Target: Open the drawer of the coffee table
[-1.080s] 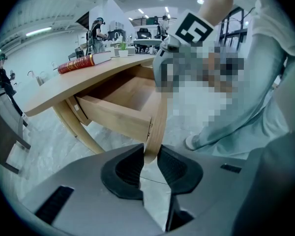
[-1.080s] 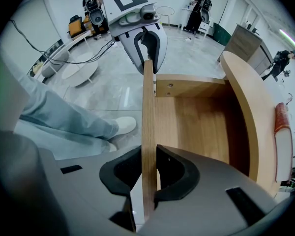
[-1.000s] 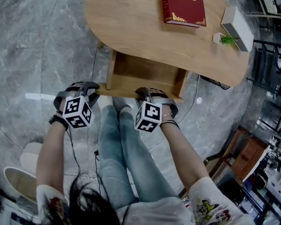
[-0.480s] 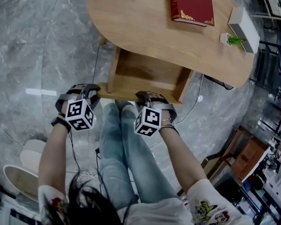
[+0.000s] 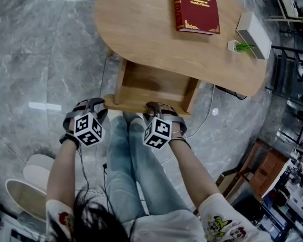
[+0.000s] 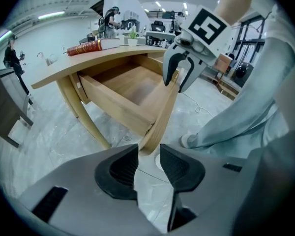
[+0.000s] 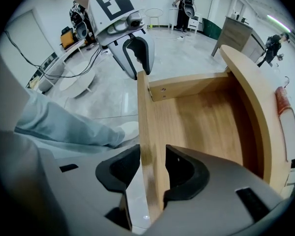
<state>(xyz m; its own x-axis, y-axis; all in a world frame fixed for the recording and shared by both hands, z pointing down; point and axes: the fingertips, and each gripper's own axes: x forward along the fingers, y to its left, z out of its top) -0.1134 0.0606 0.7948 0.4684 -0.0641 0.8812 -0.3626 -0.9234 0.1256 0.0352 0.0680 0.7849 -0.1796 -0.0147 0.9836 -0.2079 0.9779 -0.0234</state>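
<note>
The wooden coffee table [image 5: 141, 24] has its drawer [image 5: 151, 84] pulled out toward me, and the inside is bare. My left gripper [image 5: 93, 106] is at the left end of the drawer front [image 5: 136, 105] and my right gripper [image 5: 161, 109] nearer its right end. In the left gripper view the left gripper [image 6: 148, 156] is open, with the panel's corner [image 6: 155, 139] at its tips. In the right gripper view the right gripper [image 7: 152, 166] straddles the drawer front [image 7: 150, 132] with a little slack. Both sets of jaws have just been opening.
A red book [image 5: 194, 6], a white box [image 5: 255, 32] and a small green plant [image 5: 241, 47] lie on the table top. My legs [image 5: 126, 155] are right below the drawer. A cable [image 5: 207, 115] trails on the marble floor, and dark furniture [image 5: 262, 165] stands at the right.
The drawer stays pulled out and both grippers remain at its front. The left gripper's marker cube has rolled slightly. The head view has shifted a little.
</note>
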